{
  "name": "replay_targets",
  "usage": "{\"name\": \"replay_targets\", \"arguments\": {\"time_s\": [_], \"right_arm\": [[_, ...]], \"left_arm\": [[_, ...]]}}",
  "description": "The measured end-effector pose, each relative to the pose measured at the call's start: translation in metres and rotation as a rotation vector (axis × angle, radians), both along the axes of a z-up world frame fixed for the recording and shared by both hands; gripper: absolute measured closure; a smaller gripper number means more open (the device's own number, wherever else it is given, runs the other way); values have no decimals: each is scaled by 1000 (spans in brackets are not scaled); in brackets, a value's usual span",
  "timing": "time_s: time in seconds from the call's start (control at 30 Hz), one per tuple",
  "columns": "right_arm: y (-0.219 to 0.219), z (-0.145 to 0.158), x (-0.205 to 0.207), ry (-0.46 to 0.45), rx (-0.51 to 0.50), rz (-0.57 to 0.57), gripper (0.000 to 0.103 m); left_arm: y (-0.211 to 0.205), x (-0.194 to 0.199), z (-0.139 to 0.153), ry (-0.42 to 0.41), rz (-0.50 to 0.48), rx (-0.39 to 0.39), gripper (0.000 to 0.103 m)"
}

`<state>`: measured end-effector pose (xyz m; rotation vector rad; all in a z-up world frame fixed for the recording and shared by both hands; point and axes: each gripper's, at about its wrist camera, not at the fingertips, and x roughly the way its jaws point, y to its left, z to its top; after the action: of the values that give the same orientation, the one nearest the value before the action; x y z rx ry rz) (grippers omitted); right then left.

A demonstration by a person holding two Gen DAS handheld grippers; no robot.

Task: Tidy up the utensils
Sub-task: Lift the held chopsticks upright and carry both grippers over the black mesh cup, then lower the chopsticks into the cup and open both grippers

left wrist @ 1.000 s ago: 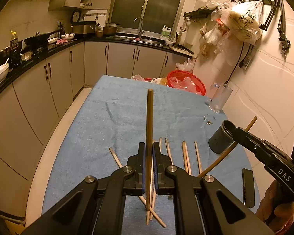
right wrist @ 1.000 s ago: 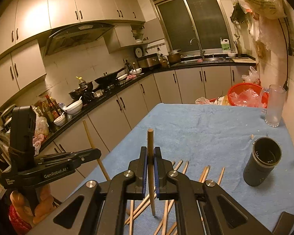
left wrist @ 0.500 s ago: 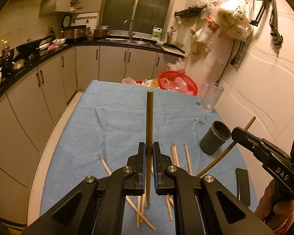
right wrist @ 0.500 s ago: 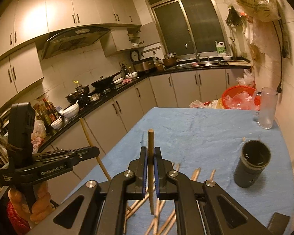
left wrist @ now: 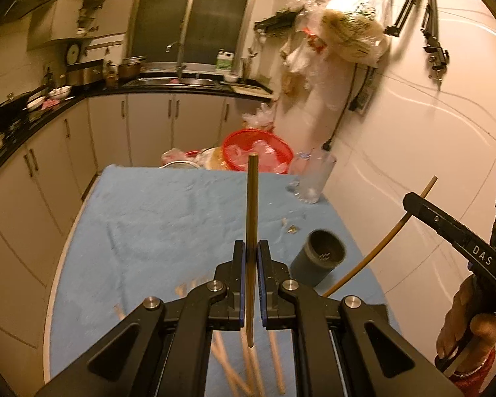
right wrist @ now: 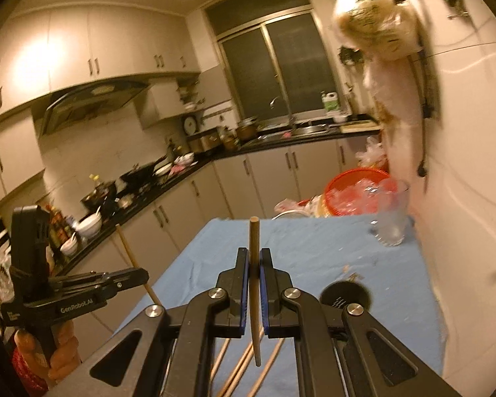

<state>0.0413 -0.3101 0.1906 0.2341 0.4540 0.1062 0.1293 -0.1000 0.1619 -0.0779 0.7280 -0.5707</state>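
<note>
My left gripper (left wrist: 251, 248) is shut on a dark wooden chopstick (left wrist: 252, 205) that stands upright between its jaws. My right gripper (right wrist: 254, 254) is shut on a lighter chopstick (right wrist: 254, 238), also upright. Each gripper shows in the other's view: the right one (left wrist: 410, 200) at the right edge with its chopstick (left wrist: 380, 248) slanting down, the left one (right wrist: 142, 274) at the lower left. A dark grey cylindrical holder (left wrist: 320, 259) (right wrist: 345, 294) stands open-topped on the blue cloth, ahead and right of both grippers. Several loose chopsticks (left wrist: 234, 370) (right wrist: 241, 364) lie on the cloth below the jaws.
The blue-covered table (left wrist: 155, 218) ends at a white wall on the right. A clear glass mug (left wrist: 314, 178) and a red basket (left wrist: 258, 149) sit at its far end. Kitchen cabinets and a cluttered counter (right wrist: 142, 178) run along the left, with a floor gap between.
Both grippers have risen and drawn back from the cloth, each still holding its chopstick. The loose chopsticks now lie lower in view and the holder has slid closer to the jaws.
</note>
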Motion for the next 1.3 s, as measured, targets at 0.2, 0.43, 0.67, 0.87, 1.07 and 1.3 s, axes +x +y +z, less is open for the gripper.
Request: {"name": "replay_targets", "arguments": {"time_s": [0.2, 0.43, 0.67, 0.87, 1.07, 1.3], "right_arm": [[-38, 21, 7, -27, 17, -59, 97], [-76, 40, 19, -64, 6, -141, 97], [-103, 18, 47, -22, 36, -173, 97], [-113, -25, 69, 58, 82, -158, 97], [-117, -55, 79, 124, 103, -154, 93], [-118, -54, 76, 154, 77, -170, 90]], "left_arm": [[-40, 15, 30, -24, -44, -31, 96], [-89, 25, 57, -74, -88, -95, 96], [-139, 56, 28, -20, -104, -93, 96], [-157, 70, -18, 53, -98, -42, 96], [-161, 78, -39, 90, -90, -8, 95], [-155, 74, -34, 71, -86, -3, 62]]}}
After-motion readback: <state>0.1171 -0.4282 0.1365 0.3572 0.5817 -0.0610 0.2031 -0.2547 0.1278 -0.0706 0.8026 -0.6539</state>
